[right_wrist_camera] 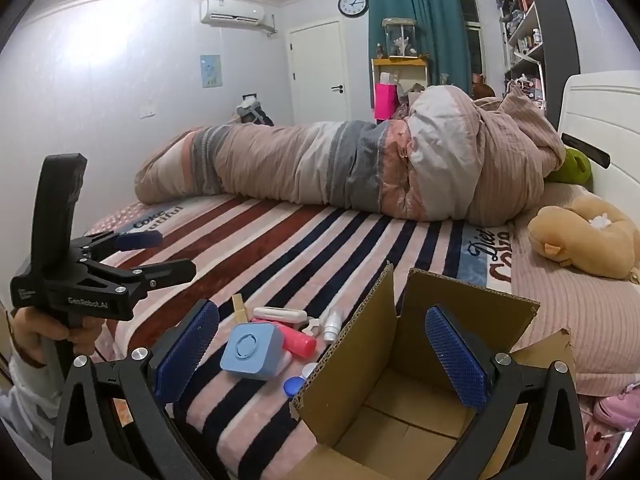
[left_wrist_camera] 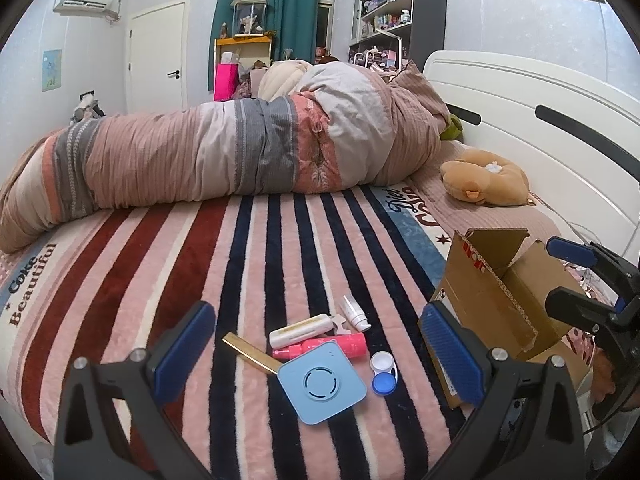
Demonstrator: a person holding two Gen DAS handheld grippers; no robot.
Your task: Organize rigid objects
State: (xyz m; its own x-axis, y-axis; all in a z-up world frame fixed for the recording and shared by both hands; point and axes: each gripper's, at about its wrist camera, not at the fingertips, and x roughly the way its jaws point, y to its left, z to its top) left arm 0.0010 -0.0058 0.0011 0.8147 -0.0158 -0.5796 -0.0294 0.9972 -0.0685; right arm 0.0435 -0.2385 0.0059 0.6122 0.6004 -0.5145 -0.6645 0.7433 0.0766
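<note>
"Coke Beautiful" and "Diet Coke" on striped blanket (left_wrist_camera: pixel 280 264); "GenRobot.AI" on left gripper (right_wrist_camera: pixel 158 256).

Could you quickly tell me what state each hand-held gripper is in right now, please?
Left hand-held gripper: open, holding nothing, above the small items on the striped blanket.
Right hand-held gripper: open, holding nothing, over the brown cardboard box.

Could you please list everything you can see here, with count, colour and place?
box: one, brown cardboard, open, on the bed right of the small items
speaker: one, light blue, nearest of the pile
pink bottle: one, behind the speaker
white case: one, behind the pink bottle
white tube: one, far side of the pile
lens case: one, white and blue, right of the speaker
wooden strip: one, left of the speaker
blanket: one, striped
quilt: one, rolled, behind
plush toy: one, tan, by the headboard
left gripper: jaws open, empty
right gripper: jaws open, empty
</note>
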